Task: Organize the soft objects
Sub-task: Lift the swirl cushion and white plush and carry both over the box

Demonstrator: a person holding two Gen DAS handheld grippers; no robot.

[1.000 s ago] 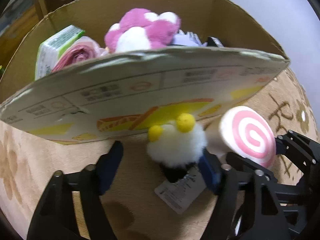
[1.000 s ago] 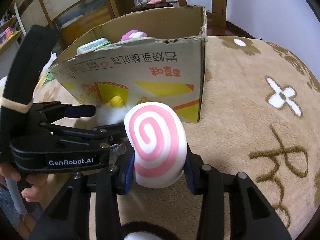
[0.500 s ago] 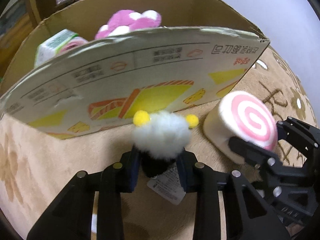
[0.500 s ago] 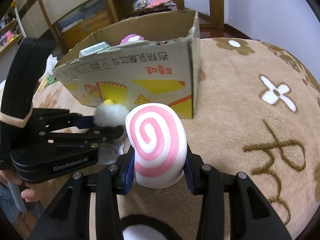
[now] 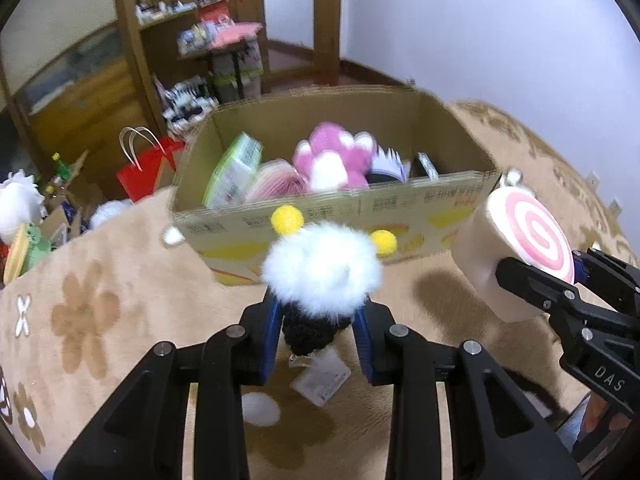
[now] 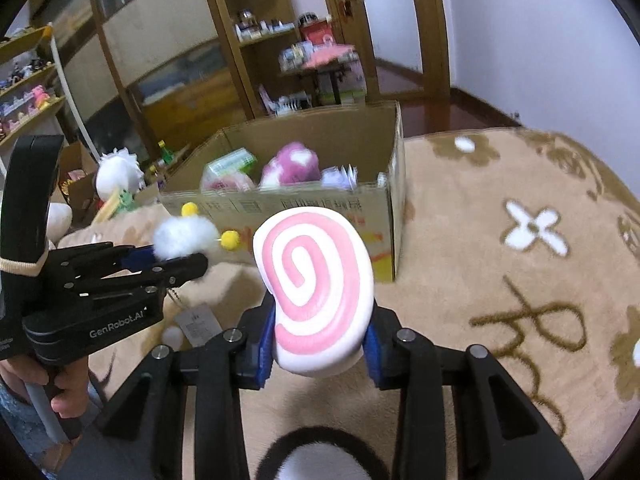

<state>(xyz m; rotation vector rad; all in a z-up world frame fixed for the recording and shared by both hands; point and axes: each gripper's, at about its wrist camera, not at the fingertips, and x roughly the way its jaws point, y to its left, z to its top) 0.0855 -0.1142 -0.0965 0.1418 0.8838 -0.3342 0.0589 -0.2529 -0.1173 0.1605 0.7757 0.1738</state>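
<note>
Left gripper (image 5: 318, 340) clamps the fluffy toy (image 5: 322, 270), held above the carpet (image 5: 88, 280) before the box (image 5: 452, 200). Right gripper (image 6: 318, 344) clamps the swirl plush (image 6: 316, 292) beside it. Lift both clear of the near wall before releasing inside; watch the dangling tag (image 5: 320, 376).

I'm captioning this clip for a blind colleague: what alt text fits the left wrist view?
The left gripper grips a fluffy white plush above a beige floral blanket, facing an open cardboard box of soft toys. At right, the right gripper holds a pink swirl cushion.
</note>
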